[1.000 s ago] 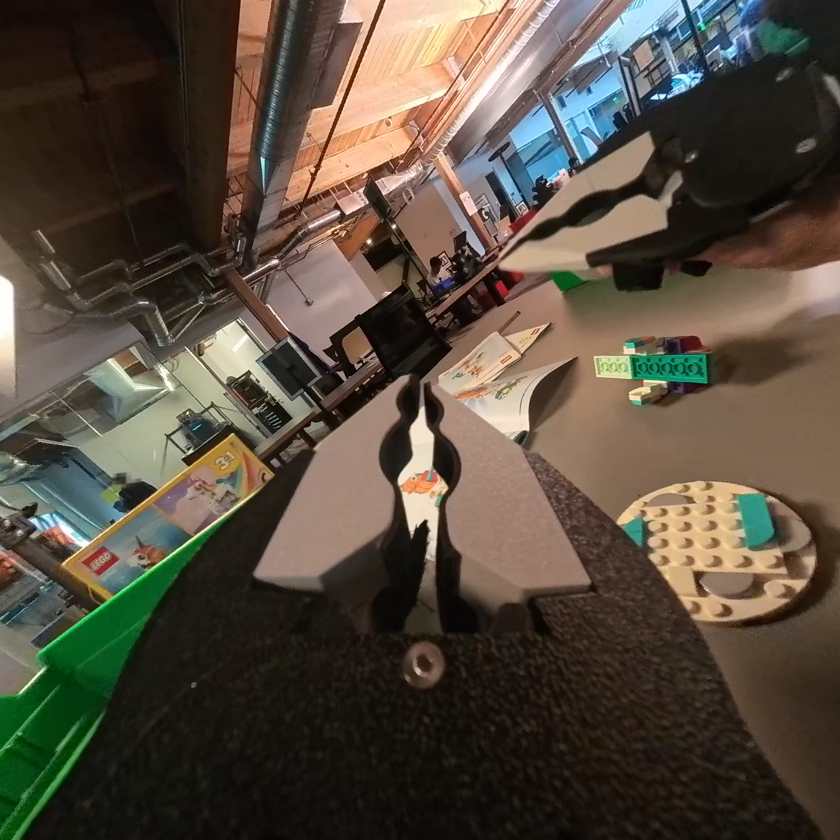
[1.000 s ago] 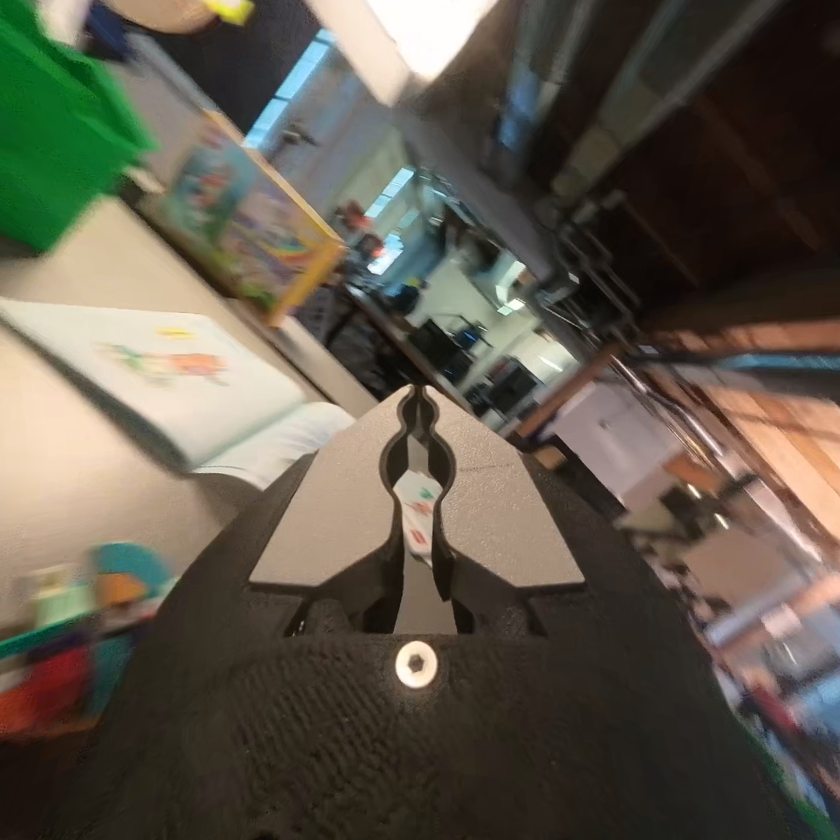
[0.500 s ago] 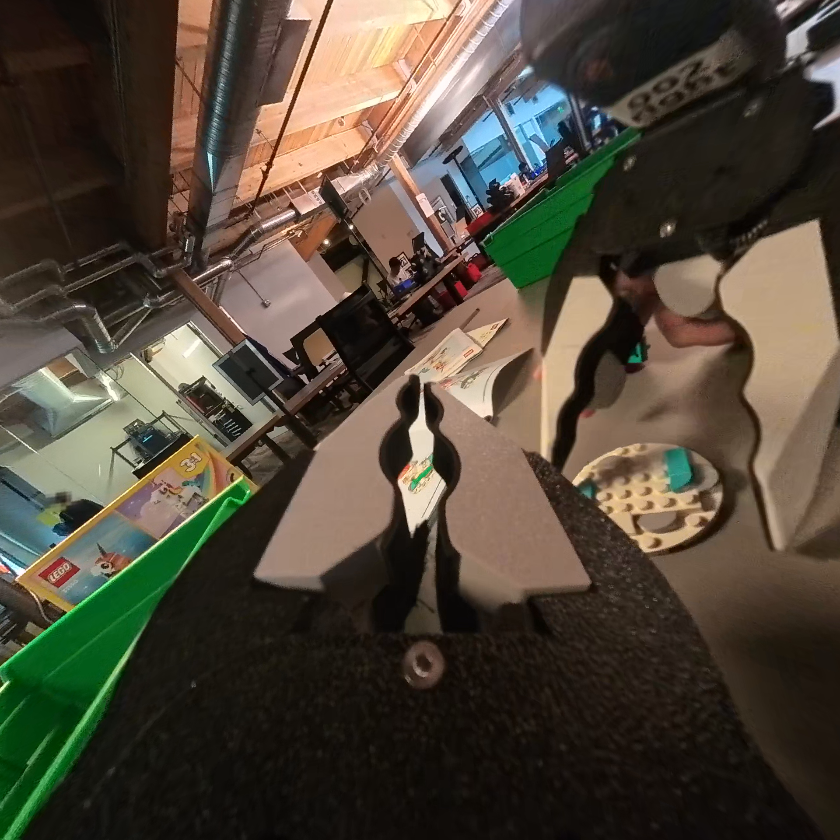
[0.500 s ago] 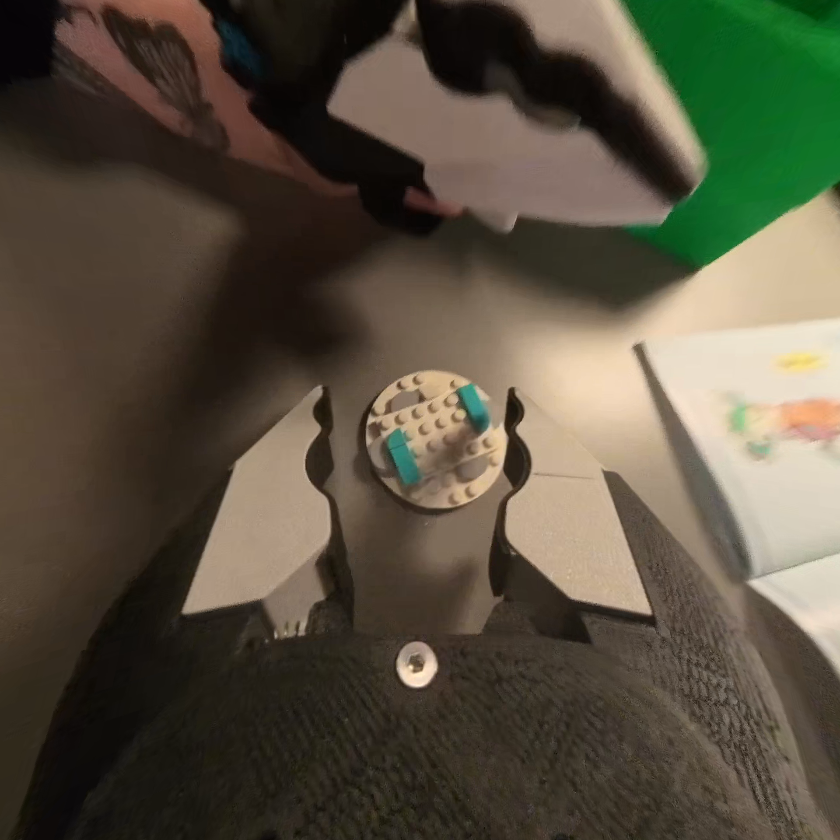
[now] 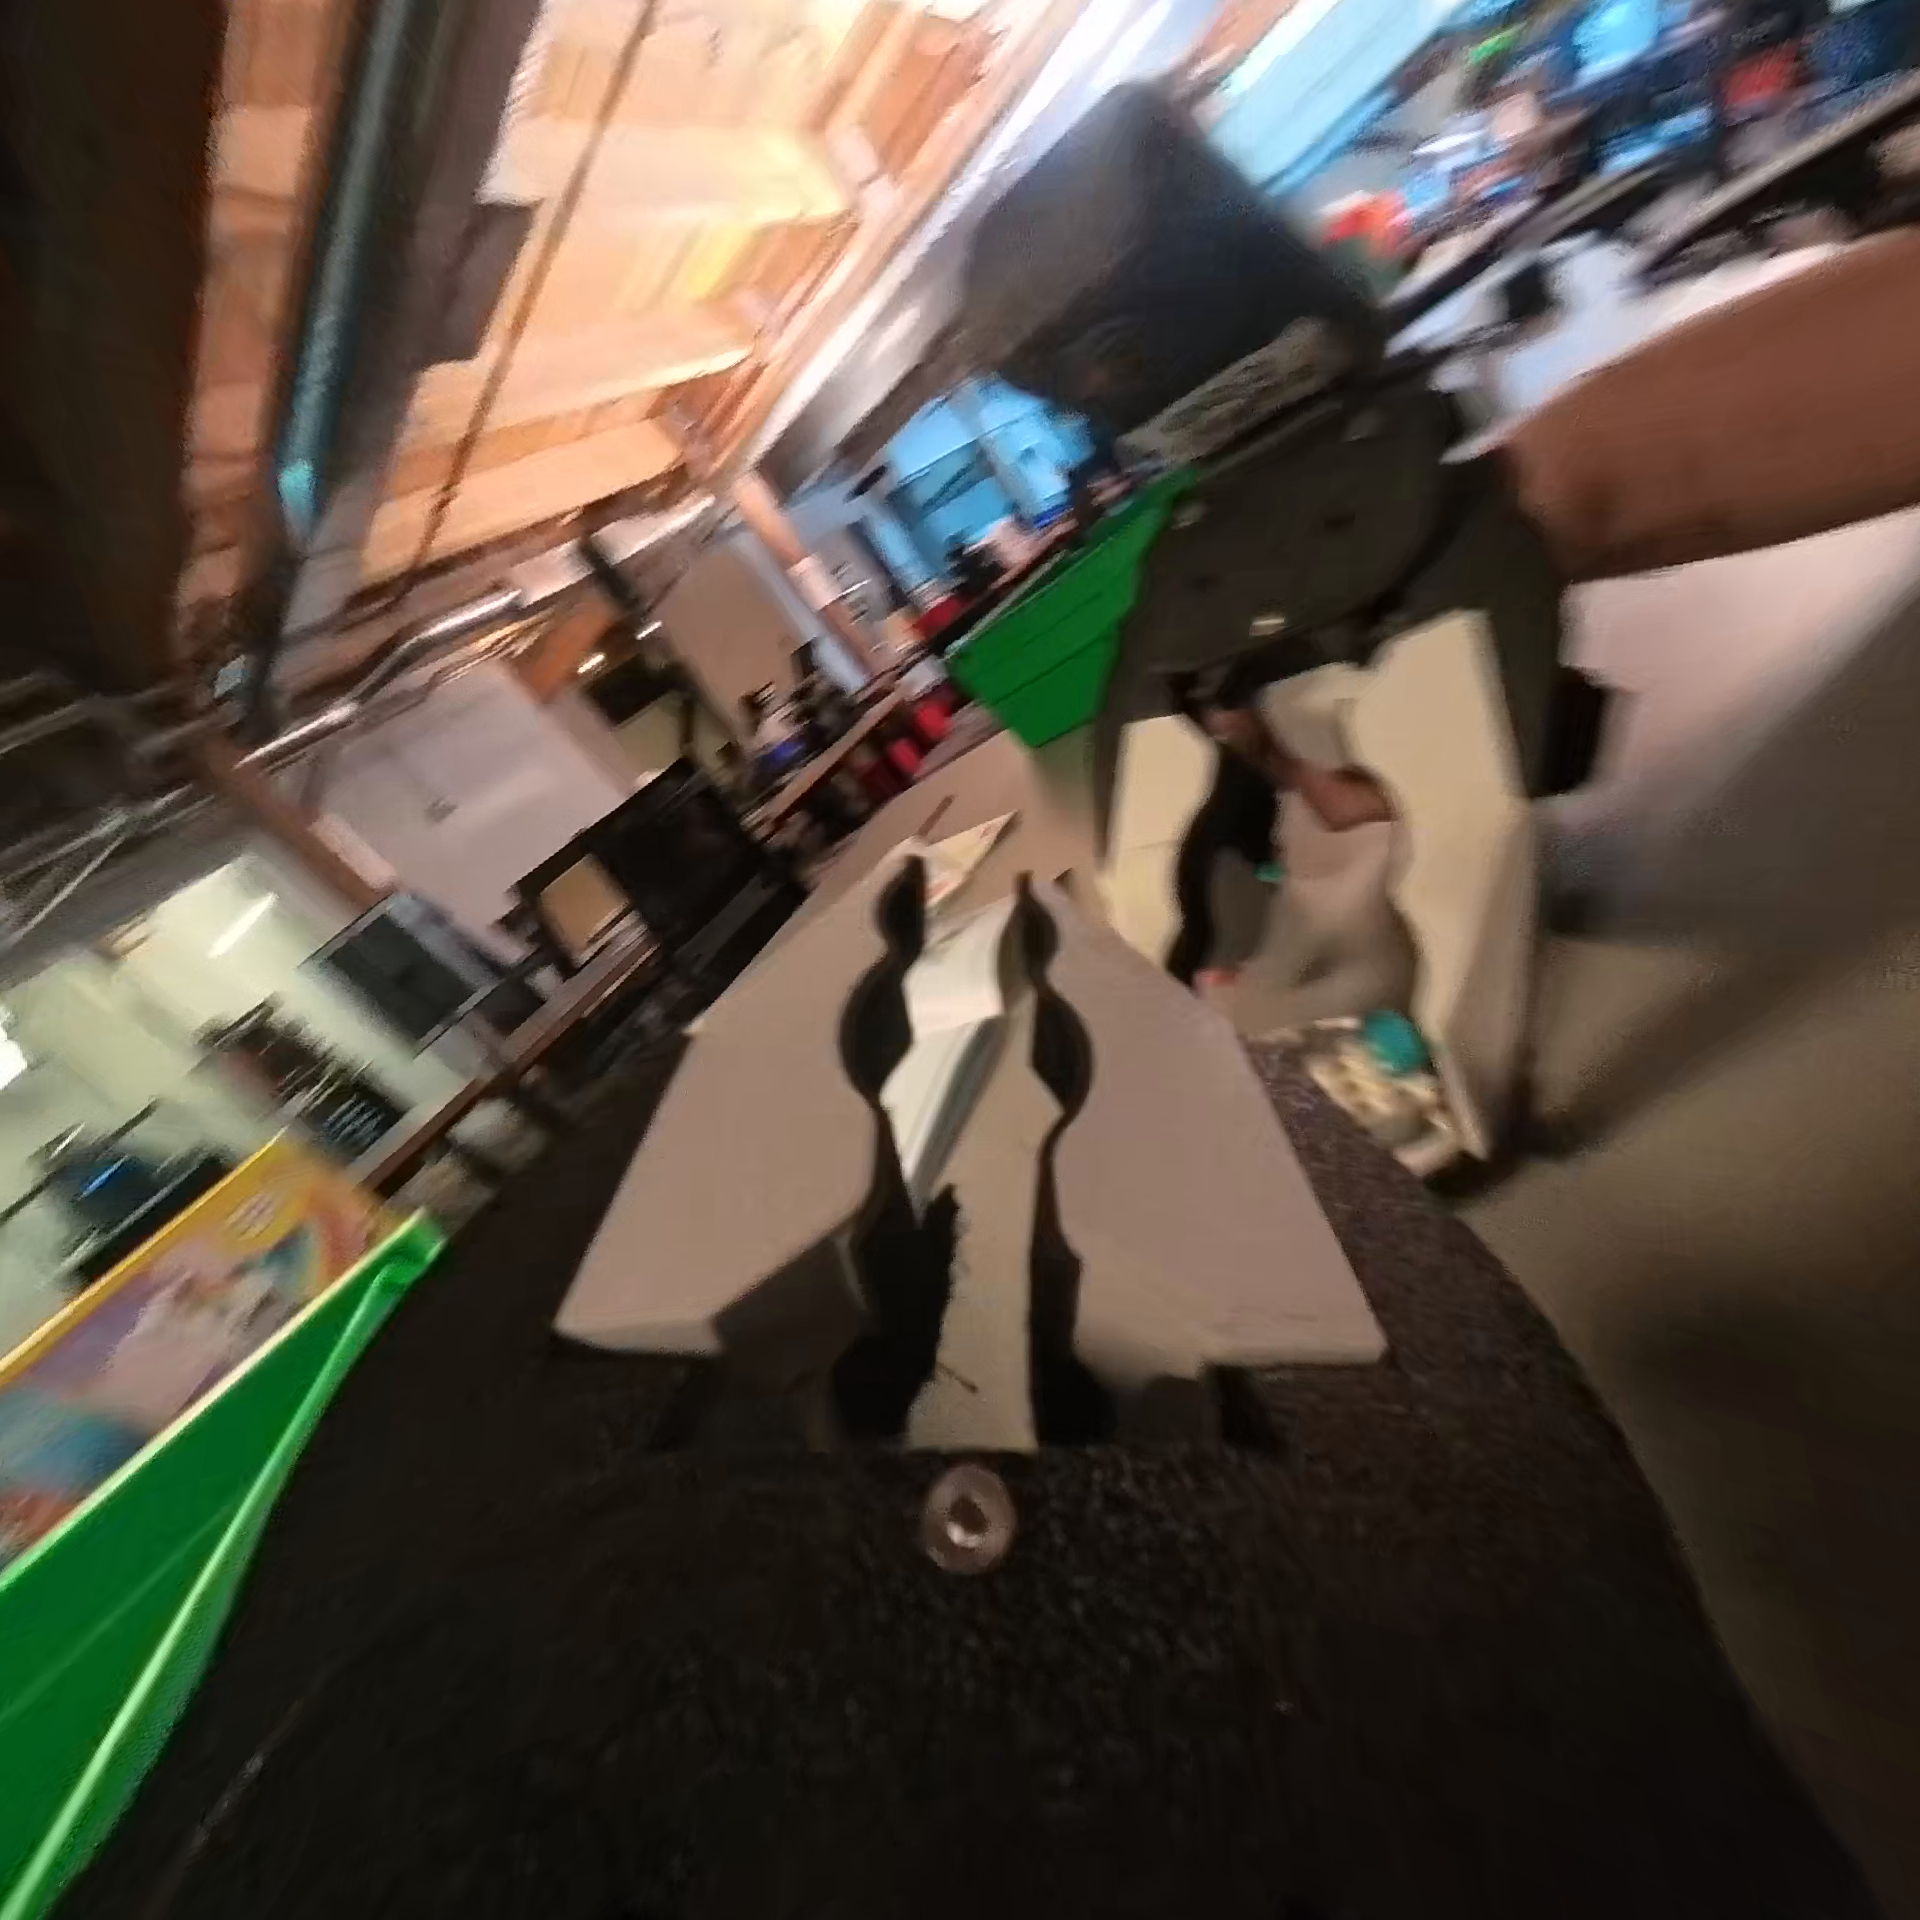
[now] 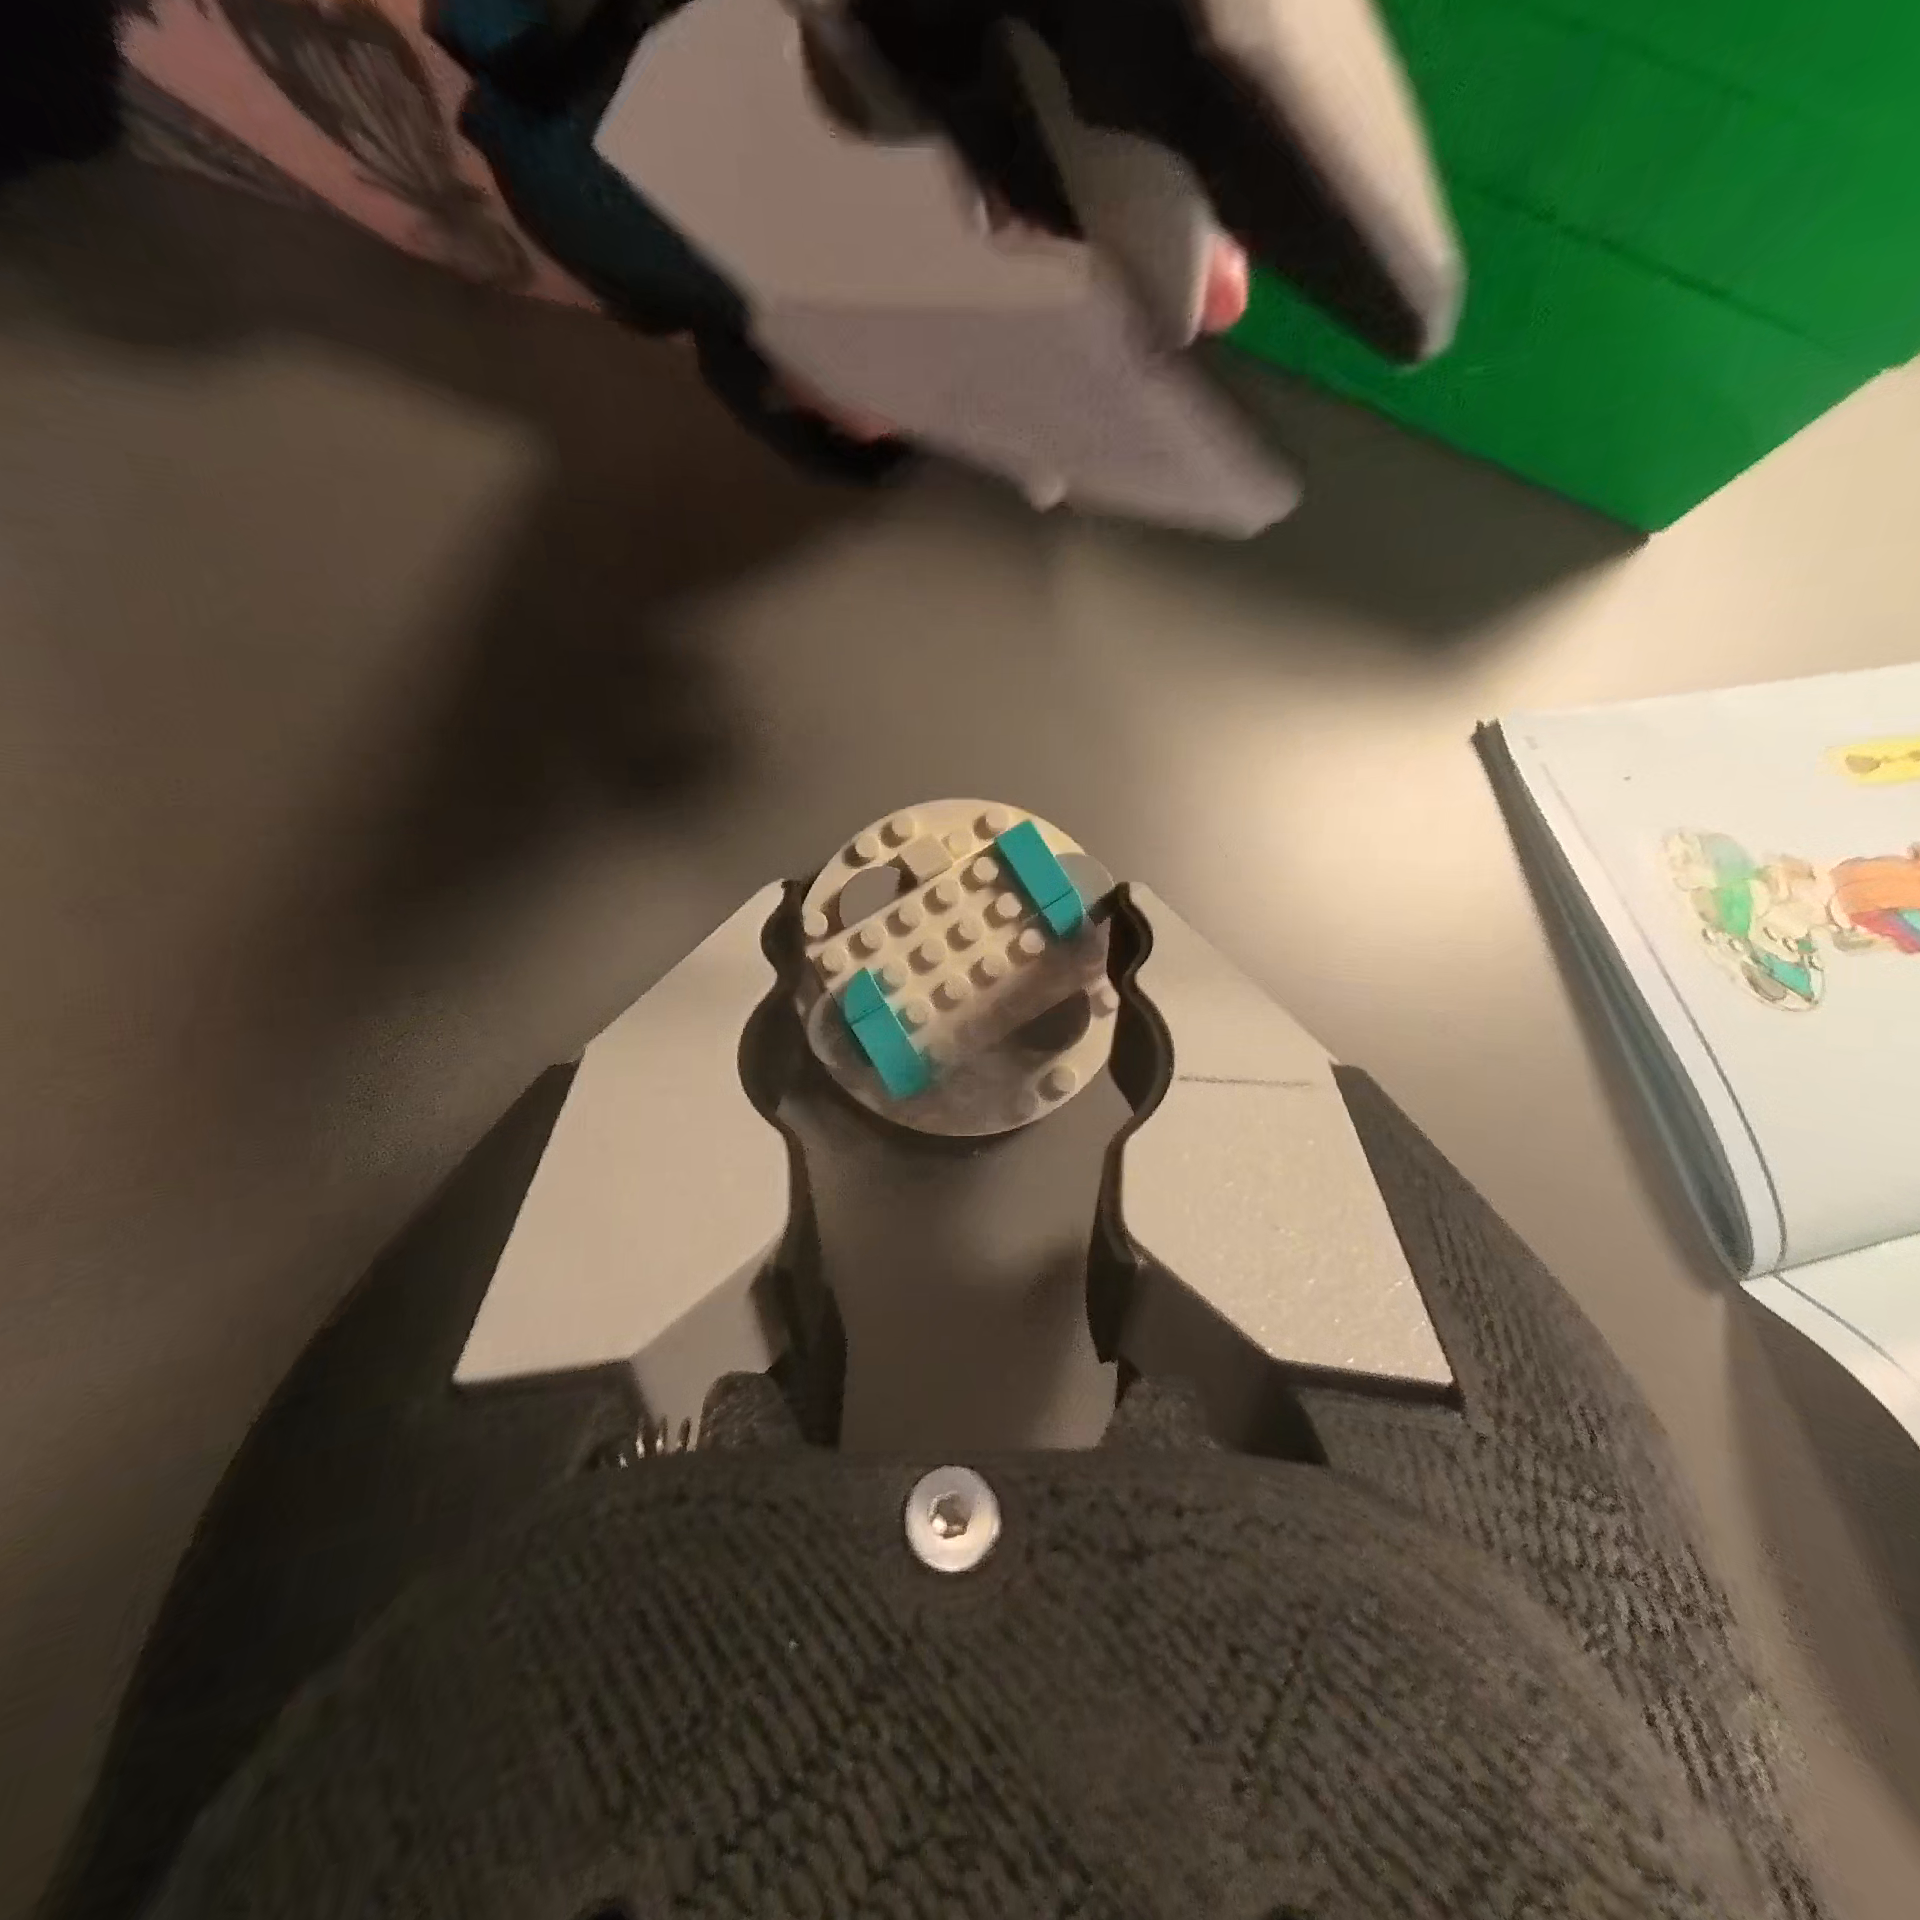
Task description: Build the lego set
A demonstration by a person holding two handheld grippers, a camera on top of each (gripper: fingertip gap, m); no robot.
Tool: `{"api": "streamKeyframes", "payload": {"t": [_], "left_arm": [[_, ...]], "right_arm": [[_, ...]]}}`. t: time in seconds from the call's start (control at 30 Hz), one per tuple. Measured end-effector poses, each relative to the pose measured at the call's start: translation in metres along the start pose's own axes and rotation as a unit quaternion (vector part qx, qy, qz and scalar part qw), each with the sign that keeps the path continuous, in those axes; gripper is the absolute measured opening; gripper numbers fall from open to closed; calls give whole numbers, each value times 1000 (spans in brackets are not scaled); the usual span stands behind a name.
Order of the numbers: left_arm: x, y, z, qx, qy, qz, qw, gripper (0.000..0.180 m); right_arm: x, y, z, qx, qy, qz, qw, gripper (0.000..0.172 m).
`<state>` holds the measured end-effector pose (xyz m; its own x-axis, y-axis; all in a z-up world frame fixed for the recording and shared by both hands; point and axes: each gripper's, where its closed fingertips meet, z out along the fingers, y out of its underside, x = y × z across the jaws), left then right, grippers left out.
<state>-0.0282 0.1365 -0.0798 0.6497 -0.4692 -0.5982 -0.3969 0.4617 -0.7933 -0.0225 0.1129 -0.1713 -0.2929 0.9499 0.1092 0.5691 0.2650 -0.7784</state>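
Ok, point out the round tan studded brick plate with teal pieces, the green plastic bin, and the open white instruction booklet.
Round tan studded brick plate (image 6: 940,966), right wrist view, studded centre.
Green plastic bin (image 6: 1621,239), right wrist view, side wall.
Open white instruction booklet (image 6: 1704,935), right wrist view, printed page.

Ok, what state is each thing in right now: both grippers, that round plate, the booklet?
Left gripper: open, nothing between its fingers.
Right gripper: closed on the round plate's edges, no gap visible.
Round plate: flat on the table, a tan plate and two teal pieces attached on top.
Booklet: lying open on the table.
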Motion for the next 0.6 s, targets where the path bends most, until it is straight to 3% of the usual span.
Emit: {"api": "streamKeyframes", "payload": {"t": [0.17,0.27,0.3,0.33,0.47,0.6], "left_arm": [[29,-11,-12,24,93,74,993,69],[39,4,-11,-13,106,149,983,79],[44,7,-9,-18,108,179,978,75],[48,9,-7,-26,106,210,972,68],[56,27,-1,-62,105,295,948,52],[37,30,0,-78,61,273,957,33]], "right_arm": [[-3,-10,-17,56,-45,35,997,57],[-5,-14,-26,81,-69,55,993,56],[-4,-15,-28,89,-68,52,992,25],[-5,-19,-31,105,-72,43,991,11],[-5,-27,-35,132,-69,39,988,15],[20,-27,-35,133,16,20,991,23]]}}
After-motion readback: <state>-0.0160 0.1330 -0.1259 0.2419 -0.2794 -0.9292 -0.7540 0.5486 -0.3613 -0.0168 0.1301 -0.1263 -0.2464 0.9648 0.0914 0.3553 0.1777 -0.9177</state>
